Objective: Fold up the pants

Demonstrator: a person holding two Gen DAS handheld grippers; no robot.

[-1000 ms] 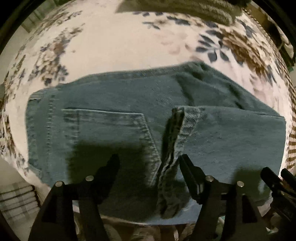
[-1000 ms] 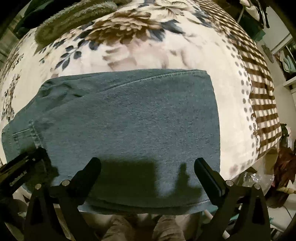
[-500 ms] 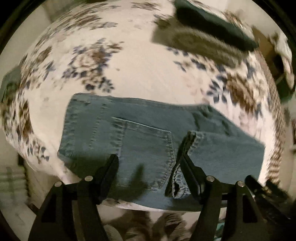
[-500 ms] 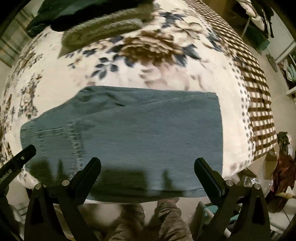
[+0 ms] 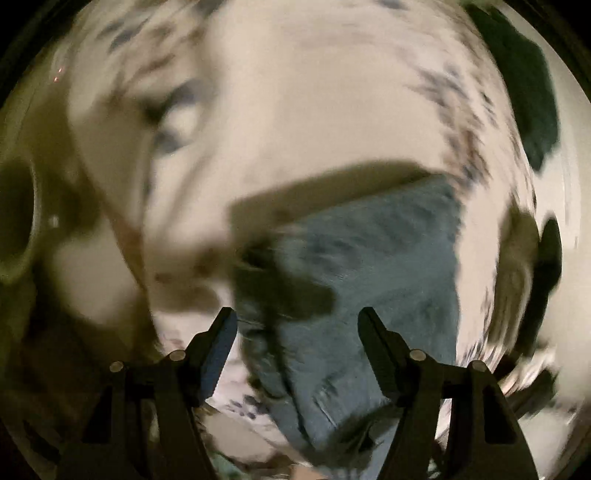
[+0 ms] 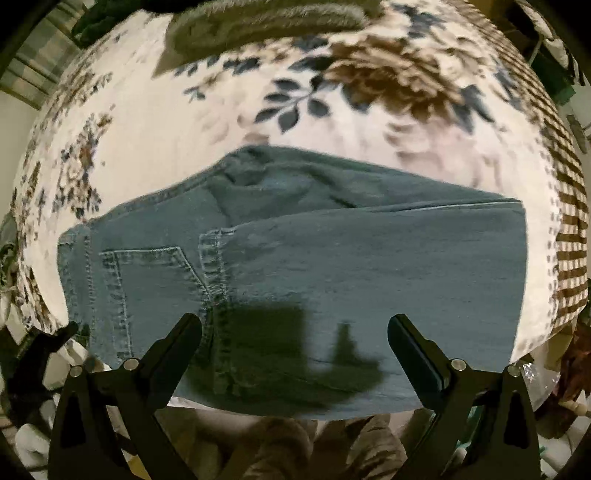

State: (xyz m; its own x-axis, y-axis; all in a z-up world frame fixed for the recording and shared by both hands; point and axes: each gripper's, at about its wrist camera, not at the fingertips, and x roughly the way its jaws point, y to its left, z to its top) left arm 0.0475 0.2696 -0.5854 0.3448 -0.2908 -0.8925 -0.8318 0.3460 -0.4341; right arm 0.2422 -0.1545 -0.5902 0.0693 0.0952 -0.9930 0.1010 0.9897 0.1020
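Note:
Blue denim pants (image 6: 295, 258) lie folded flat near the front edge of a floral bedspread (image 6: 332, 110), waistband and back pocket to the left, legs folded over to the right. My right gripper (image 6: 295, 332) is open and empty, held above the pants' near edge. My left gripper (image 5: 297, 325) is open and empty; its view is heavily blurred and shows the pants (image 5: 369, 277) as a blue patch ahead and to the right.
A rolled grey-green blanket (image 6: 266, 22) lies at the far side of the bed. A brown checked border (image 6: 569, 236) runs along the bed's right edge. The person's legs (image 6: 288, 443) show below the front edge.
Both grippers have pulled back from the pants. The left one has swung fast to the left, blurring its view. The right view now takes in the whole folded pants.

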